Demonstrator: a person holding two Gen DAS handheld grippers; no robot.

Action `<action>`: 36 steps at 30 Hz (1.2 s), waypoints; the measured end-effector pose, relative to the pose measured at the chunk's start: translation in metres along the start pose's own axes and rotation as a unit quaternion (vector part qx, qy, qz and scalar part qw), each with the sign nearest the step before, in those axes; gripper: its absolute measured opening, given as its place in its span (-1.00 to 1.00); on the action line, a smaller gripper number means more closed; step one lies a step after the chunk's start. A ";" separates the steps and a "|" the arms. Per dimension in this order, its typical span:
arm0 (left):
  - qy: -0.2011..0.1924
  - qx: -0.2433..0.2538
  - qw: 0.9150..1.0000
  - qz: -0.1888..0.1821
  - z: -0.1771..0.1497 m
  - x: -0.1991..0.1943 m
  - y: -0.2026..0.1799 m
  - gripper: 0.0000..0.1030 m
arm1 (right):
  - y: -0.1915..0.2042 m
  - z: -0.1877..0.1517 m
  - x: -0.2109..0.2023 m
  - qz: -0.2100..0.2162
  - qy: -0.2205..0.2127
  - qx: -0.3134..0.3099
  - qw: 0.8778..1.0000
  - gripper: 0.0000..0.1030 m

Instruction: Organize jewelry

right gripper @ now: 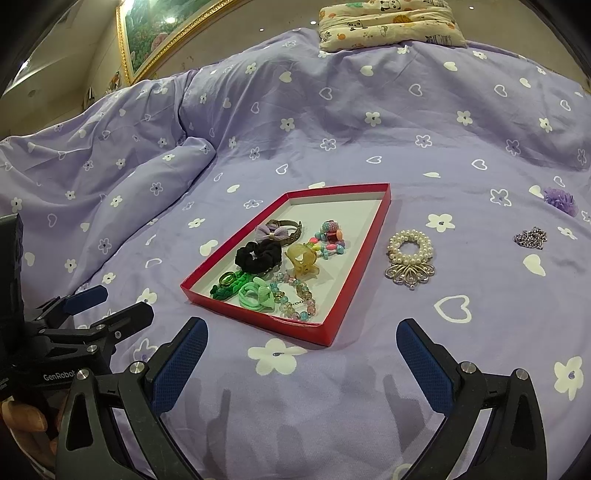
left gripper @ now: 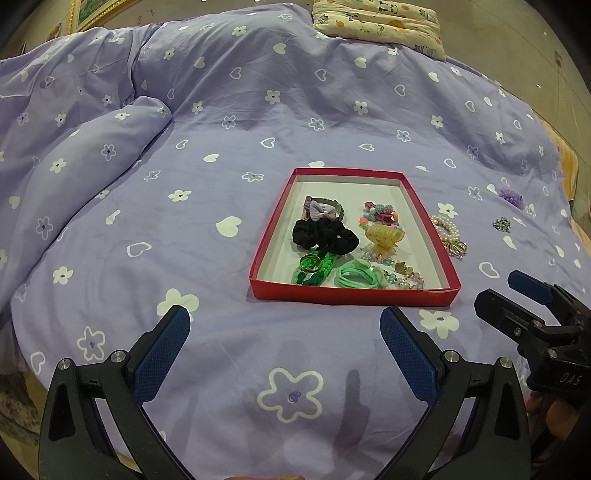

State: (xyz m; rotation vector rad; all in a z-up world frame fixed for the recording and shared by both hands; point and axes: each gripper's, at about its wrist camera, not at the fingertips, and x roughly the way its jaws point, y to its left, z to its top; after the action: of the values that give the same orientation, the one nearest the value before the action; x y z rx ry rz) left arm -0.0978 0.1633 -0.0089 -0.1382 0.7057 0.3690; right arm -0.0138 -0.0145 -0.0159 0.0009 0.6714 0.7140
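Note:
A red tray lies on the purple bedspread and holds several pieces: a black scrunchie, green hair ties, an amber claw clip and a beaded bracelet. Right of the tray lie a pearl bracelet with a silver clip, a silver chain and a purple flower. My left gripper is open and empty before the tray. My right gripper is open and empty at the tray's near right corner.
A patterned pillow lies at the bed's far end. A bunched fold of duvet rises at the left. A gold-framed picture hangs on the wall. The bed edge runs along the right.

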 end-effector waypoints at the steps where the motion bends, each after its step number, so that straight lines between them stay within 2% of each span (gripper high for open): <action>1: 0.000 0.001 1.000 0.000 0.000 0.000 0.000 1.00 | 0.000 0.000 0.000 0.000 0.000 0.000 1.000 1.00; 36: 0.003 0.001 1.000 0.000 -0.002 0.004 0.002 1.00 | 0.005 0.001 -0.002 0.004 0.001 -0.007 1.000 1.00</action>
State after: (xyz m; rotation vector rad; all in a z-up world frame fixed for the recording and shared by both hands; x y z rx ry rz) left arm -0.0967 0.1657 -0.0132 -0.1370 0.7127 0.3674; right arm -0.0172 -0.0119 -0.0132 -0.0094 0.6692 0.7263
